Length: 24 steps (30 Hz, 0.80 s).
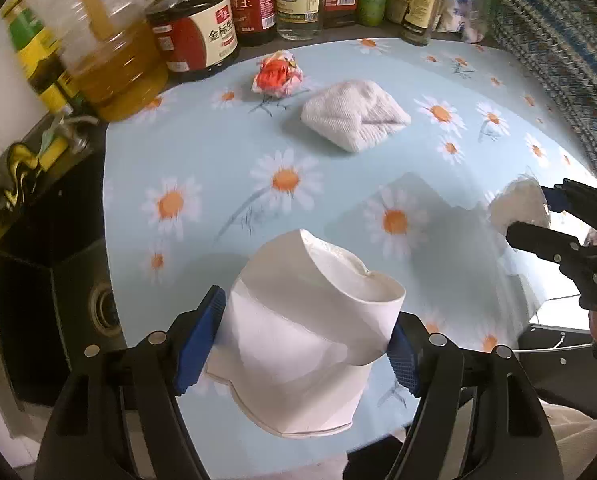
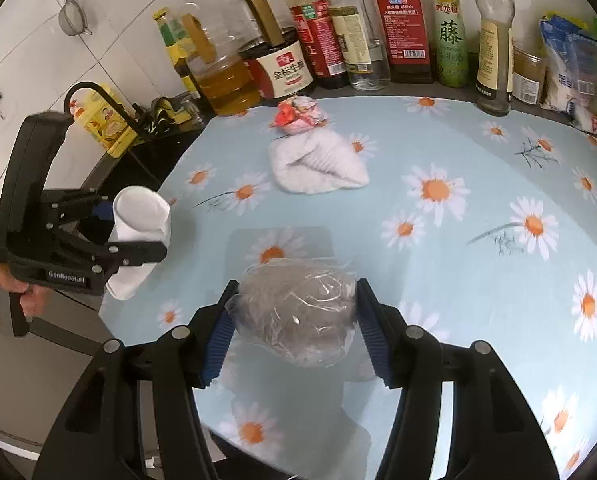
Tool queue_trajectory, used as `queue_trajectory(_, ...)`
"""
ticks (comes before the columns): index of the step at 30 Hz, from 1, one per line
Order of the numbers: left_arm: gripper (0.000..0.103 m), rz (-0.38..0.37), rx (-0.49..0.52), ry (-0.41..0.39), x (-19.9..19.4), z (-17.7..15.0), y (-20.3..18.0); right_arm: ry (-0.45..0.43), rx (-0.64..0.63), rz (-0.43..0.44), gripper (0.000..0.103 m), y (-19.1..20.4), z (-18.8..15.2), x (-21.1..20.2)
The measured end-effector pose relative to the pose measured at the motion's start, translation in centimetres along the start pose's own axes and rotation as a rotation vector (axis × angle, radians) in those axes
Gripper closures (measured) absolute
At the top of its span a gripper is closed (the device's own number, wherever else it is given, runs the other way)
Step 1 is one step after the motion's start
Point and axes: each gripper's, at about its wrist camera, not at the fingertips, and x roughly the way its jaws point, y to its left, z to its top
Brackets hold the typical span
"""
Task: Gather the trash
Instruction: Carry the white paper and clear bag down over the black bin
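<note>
My left gripper point(image 1: 304, 344) is shut on a crushed white paper cup point(image 1: 310, 332) above the near edge of the daisy tablecloth point(image 1: 218, 168); it also shows at the left of the right wrist view point(image 2: 132, 236), with the cup point(image 2: 140, 216). My right gripper point(image 2: 294, 328) is shut on a crumpled clear plastic bag point(image 2: 294, 312); it shows at the right of the left wrist view point(image 1: 534, 216) with the bag point(image 1: 516, 206). A red-and-white crumpled wrapper point(image 1: 276, 76) point(image 2: 298, 114) and a white folded cloth point(image 1: 354, 114) point(image 2: 318, 164) lie on the table farther back.
A row of sauce and oil bottles point(image 1: 254, 0) point(image 2: 338, 40) stands along the back edge. A black sink point(image 1: 58, 280) lies left of the table. A patterned woven basket point(image 1: 558, 60) is at the back right. Snack bags point(image 2: 574, 76) sit at the right rear.
</note>
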Motion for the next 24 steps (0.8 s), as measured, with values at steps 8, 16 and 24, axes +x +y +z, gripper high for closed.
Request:
queue_trajectory(8,0.031,-0.057,-0.039,-0.036,-2.2,-5.5,0.4,-0.019,0.007,-0.018,0.045,4.6,-3.0,-1.8)
queue_trajectory(16,0.031,-0.101,-0.066,-0.06,-3.3,-11.1,0.8,-0.011,0.006,-0.032,0.045,9.2,-6.9,-2.4)
queue_trajectory(24,0.031,-0.153,-0.08,-0.026,-2.1,-16.6,0.6,0.055,0.038,-0.023,0.045,12.5,-11.6,-0.7)
